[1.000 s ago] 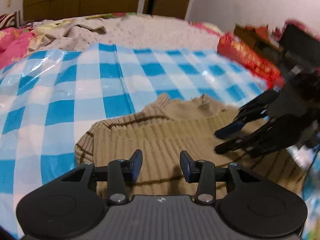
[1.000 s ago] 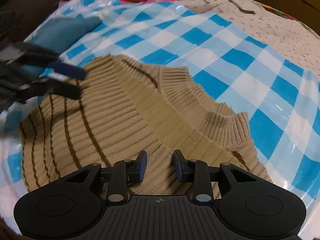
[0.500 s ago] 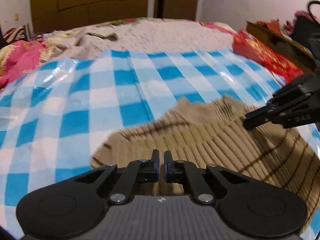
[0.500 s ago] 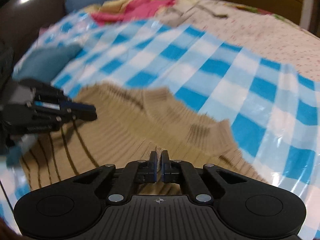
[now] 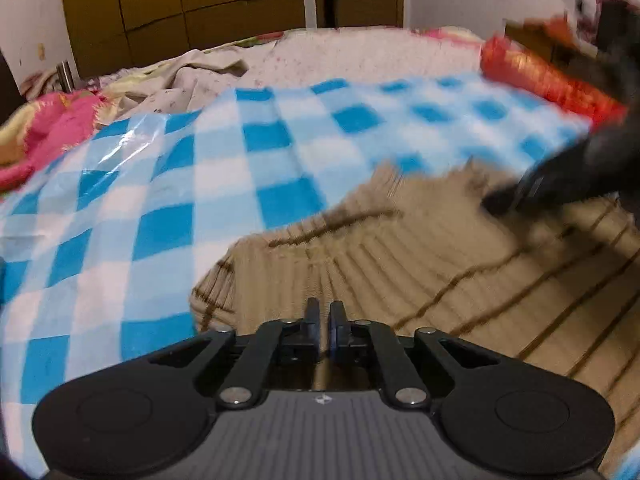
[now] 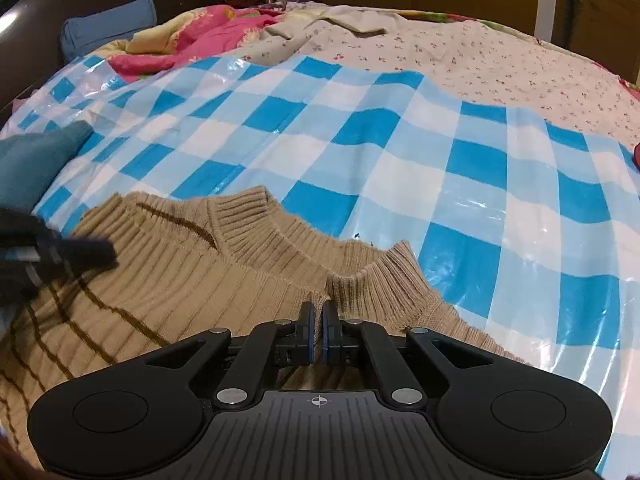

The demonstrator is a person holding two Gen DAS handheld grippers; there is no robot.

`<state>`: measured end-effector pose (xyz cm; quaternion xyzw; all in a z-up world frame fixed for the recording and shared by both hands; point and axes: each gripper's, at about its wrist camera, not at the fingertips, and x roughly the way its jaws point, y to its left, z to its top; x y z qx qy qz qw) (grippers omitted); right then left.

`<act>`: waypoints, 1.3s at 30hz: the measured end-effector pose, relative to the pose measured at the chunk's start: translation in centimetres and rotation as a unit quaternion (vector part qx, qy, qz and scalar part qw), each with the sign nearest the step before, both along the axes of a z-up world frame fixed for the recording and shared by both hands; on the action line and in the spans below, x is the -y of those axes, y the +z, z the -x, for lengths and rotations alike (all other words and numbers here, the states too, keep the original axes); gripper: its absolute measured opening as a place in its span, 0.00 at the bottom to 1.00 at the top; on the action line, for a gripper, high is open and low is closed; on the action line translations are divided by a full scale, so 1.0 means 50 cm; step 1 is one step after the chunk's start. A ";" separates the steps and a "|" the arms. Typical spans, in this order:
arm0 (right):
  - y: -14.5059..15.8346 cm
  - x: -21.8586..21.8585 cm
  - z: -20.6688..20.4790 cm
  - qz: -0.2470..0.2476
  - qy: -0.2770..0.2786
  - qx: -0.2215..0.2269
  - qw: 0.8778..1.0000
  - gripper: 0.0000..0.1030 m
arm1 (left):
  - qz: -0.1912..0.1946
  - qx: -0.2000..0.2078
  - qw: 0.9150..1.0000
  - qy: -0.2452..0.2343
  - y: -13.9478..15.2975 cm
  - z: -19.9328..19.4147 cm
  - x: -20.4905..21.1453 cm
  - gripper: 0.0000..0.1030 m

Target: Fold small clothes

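A tan ribbed sweater [image 5: 460, 280] with thin brown stripes lies on a blue-and-white checked plastic sheet [image 5: 160, 208]. My left gripper [image 5: 325, 314] is shut on a pinch of the sweater near its left shoulder. My right gripper [image 6: 319, 316] is shut on a fold of the sweater [image 6: 180, 280] just below the ribbed collar [image 6: 280, 224]. The right gripper also shows blurred at the right of the left wrist view [image 5: 532, 196]. The left gripper shows at the left edge of the right wrist view [image 6: 60, 256].
The checked sheet [image 6: 400, 152] covers a bed with a floral cover [image 6: 480, 56]. Pink and beige bedding [image 6: 208, 28] is heaped at the far side. A folded teal cloth [image 6: 28, 160] lies on the sheet. A red-orange bundle [image 5: 548, 76] sits by the bed's far right edge.
Both grippers have closed from open onto the sweater fabric, then lifted and moved with it; the views have tilted up to show more of the bed.
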<state>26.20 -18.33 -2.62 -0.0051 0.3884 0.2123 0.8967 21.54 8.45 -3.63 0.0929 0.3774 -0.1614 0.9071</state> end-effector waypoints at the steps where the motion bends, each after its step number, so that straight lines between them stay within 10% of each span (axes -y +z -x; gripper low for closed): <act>1: 0.008 0.005 0.004 -0.005 -0.004 0.001 1.000 0.07 | 0.008 0.000 1.000 0.002 0.002 0.000 -0.004 0.20; 6: 0.055 0.041 0.081 -0.021 -0.013 0.034 0.999 0.11 | 0.026 0.025 0.999 0.016 0.050 0.025 -0.017 0.20; 18: 0.016 0.158 0.332 -0.060 -0.058 -0.040 0.996 0.11 | 0.037 -0.025 0.999 0.017 0.042 0.169 -0.057 0.21; 22: -0.040 0.181 0.331 -0.031 -0.100 -0.073 0.992 0.00 | 0.033 -0.044 0.998 0.030 0.012 0.166 -0.068 0.23; 39: -0.051 0.216 0.298 -0.063 -0.156 -0.055 0.984 0.10 | 0.020 -0.045 0.997 0.055 0.011 0.215 -0.028 0.23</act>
